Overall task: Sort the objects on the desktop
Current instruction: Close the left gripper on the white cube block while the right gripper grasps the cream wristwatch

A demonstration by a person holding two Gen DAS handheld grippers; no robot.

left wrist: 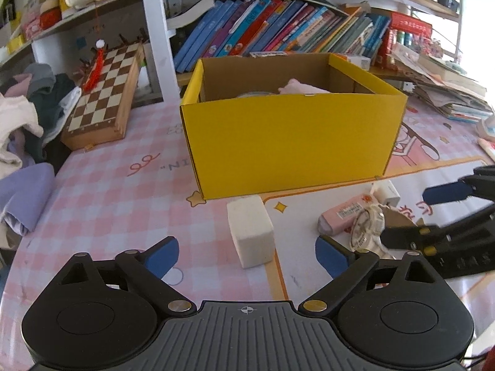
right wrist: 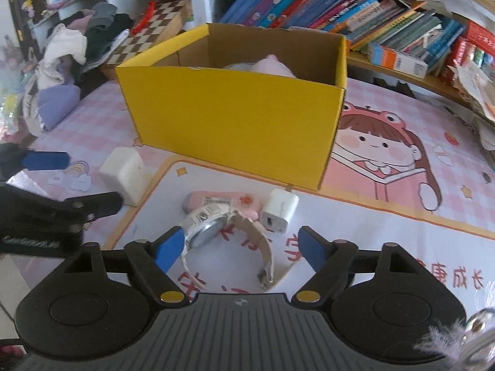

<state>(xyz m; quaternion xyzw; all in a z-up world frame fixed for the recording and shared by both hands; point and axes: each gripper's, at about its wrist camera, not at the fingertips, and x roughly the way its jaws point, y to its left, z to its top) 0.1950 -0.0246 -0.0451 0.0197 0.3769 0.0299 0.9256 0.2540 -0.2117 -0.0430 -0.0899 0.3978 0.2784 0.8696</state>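
Observation:
A yellow cardboard box (left wrist: 290, 142) stands open on the table, with a pink soft item (left wrist: 301, 88) inside; it also shows in the right wrist view (right wrist: 235, 123). In front lie a white foam block (left wrist: 250, 235) (right wrist: 123, 174), a pink eraser (left wrist: 346, 213) (right wrist: 222, 201), a white charger plug (right wrist: 280, 210) (left wrist: 386, 193) and a white wristwatch (right wrist: 213, 232) (left wrist: 368, 228). My left gripper (left wrist: 247, 255) is open around the foam block. My right gripper (right wrist: 241, 249) is open around the watch, its left pad (right wrist: 168, 250) touching the watch case.
A chessboard case (left wrist: 105, 95) and a pile of clothes (left wrist: 27, 114) lie at the left. Books (left wrist: 278, 31) fill the shelf behind the box. Stacked papers (left wrist: 448, 92) sit at the right. The table has a pink cartoon mat (right wrist: 402, 160).

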